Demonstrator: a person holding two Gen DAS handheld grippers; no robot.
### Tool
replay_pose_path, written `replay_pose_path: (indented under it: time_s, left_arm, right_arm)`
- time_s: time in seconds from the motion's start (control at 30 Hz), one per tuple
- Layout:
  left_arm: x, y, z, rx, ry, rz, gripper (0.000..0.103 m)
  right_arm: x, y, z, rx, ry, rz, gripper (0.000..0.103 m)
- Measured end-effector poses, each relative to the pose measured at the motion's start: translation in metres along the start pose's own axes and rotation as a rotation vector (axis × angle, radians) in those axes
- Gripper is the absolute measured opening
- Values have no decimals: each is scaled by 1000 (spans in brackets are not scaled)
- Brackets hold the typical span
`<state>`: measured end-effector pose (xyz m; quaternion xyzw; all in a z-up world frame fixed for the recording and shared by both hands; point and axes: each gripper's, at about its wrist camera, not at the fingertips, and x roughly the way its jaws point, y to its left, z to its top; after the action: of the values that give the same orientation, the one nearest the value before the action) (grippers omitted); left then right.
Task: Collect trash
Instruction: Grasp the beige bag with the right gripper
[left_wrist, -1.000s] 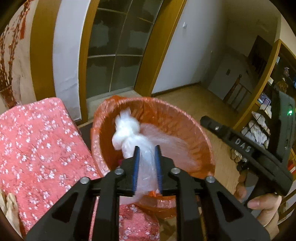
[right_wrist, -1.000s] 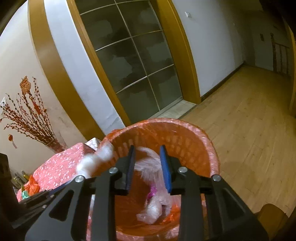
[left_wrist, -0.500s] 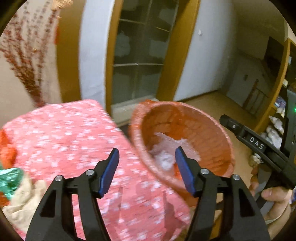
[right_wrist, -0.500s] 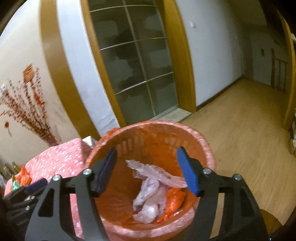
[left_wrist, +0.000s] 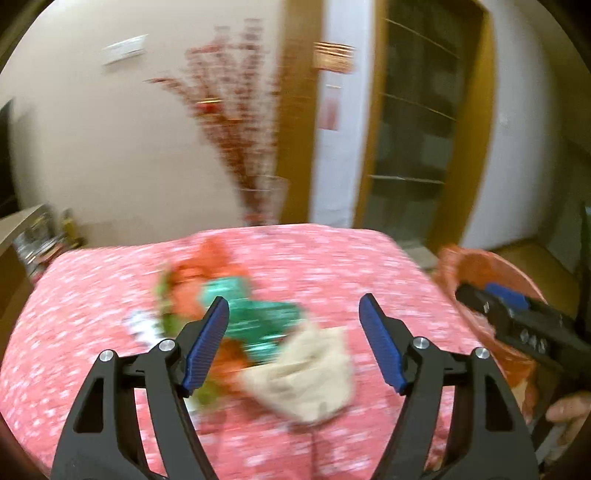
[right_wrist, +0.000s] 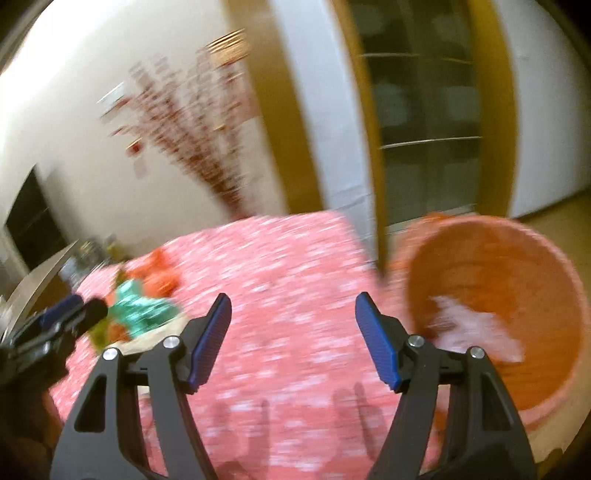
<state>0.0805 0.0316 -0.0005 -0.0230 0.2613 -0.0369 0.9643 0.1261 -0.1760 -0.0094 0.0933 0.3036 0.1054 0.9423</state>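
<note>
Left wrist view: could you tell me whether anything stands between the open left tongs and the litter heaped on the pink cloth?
Nothing visible does. The left tongs hang open above the beige bag and green wrapper; only pink cloth surrounds them. The orange basket stands off to the right.

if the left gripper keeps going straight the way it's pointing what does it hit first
Most likely the trash pile on the table: the open left gripper points at the beige paper and the green wrapper beside it. The frame is blurred, so which one comes first is unclear.
</note>
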Motion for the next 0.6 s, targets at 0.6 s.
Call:
replay_pose_path:
  time_s: [0.6]
  left_arm:
    - [-16, 129, -26, -239, 28, 227, 72]
  right_arm:
    - [61, 110, -51, -171, 215, 148, 54]
